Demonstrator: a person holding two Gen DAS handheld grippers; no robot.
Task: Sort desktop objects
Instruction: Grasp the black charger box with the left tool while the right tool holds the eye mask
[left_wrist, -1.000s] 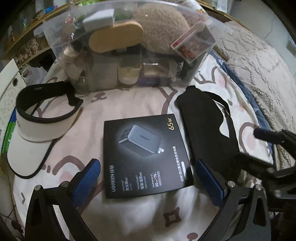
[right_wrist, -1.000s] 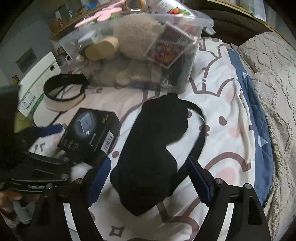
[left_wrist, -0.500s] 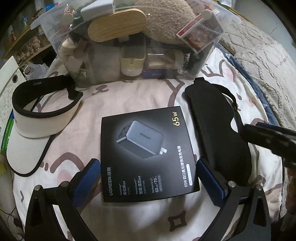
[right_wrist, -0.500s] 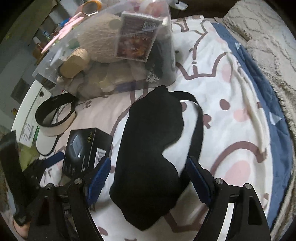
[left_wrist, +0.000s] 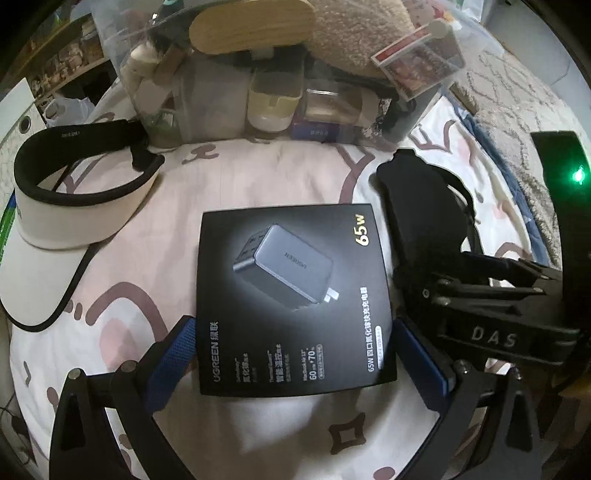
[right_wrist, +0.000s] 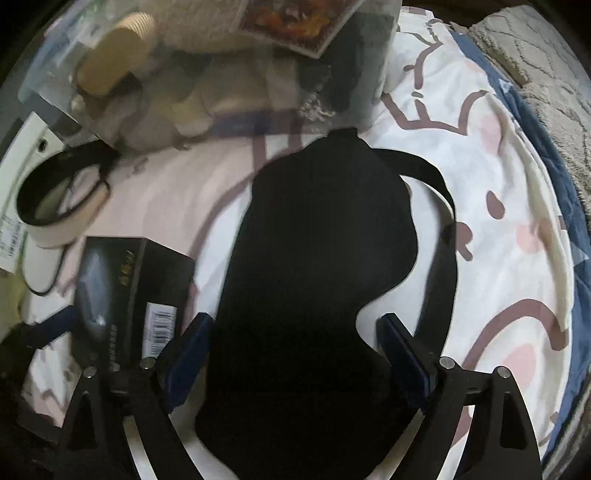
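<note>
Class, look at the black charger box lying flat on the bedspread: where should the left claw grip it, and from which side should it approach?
Grip the charger box across its two long side edges near the near end, coming in low from the near side. It lies flat, its sides parallel and straight, and the open left claw already straddles that width, a blue pad by each edge.

Charger box (left_wrist: 291, 299) at frame centre on the bed (left_wrist: 229, 177); visor (left_wrist: 66, 221) at left, eye mask (left_wrist: 424, 218) at right, storage bin (left_wrist: 277, 74) along the top

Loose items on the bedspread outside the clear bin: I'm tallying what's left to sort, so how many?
3. Cream visor at left, black charger box in the middle, black eye mask on the right. Others may be out of frame.
</note>
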